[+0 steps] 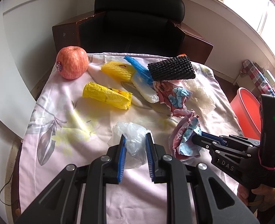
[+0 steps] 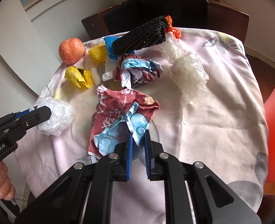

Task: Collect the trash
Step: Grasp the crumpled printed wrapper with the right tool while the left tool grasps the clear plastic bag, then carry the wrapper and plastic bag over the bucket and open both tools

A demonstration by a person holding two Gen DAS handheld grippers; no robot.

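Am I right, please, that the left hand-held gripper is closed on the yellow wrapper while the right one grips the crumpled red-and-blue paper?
Not quite. The left hand-held gripper is closed on the white plastic bag, not the yellow wrapper, which lies untouched farther back, as the left wrist view shows. The right hand-held gripper does grip the crumpled red-and-blue paper.

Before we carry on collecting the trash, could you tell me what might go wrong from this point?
1. The right gripper pinches only a thin edge of the crumpled wrapper; it may tear or slip when lifted.
2. The left gripper holds the soft white plastic bag loosely; it could slide out.
3. The apple sits near the table edge beside the rubbish and may get knocked off.
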